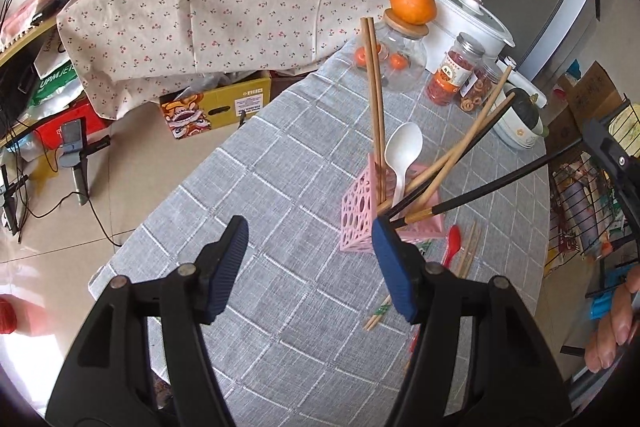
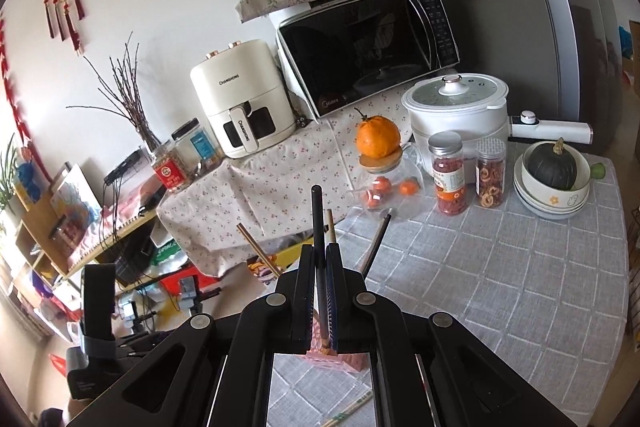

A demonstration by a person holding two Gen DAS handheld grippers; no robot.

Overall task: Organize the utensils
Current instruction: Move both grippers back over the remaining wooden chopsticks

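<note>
A pink perforated holder (image 1: 358, 213) stands on the grey checked tablecloth (image 1: 280, 187). It holds wooden chopsticks (image 1: 375, 99), a white spoon (image 1: 402, 155) and dark chopsticks. My left gripper (image 1: 308, 243) is open just in front of the holder, with only cloth between its pads. My right gripper (image 2: 320, 263) is shut on a black chopstick (image 2: 317, 219). The chopstick's gold-banded lower end (image 1: 420, 215) reaches the holder's mouth, and the stick (image 1: 500, 183) slants off to the right. A red spoon (image 1: 452, 243) and loose wooden chopsticks (image 1: 468, 251) lie beside the holder. A wrapped pair (image 1: 378, 315) lies nearer.
At the table's far end stand a glass jar topped by an orange (image 1: 412, 5), two snack jars (image 1: 456, 71), stacked bowls with a dark squash (image 2: 554, 179) and a white cooker (image 2: 456, 107). A wire rack (image 1: 588, 211) borders the right edge. A hand (image 1: 616, 323) shows at the right.
</note>
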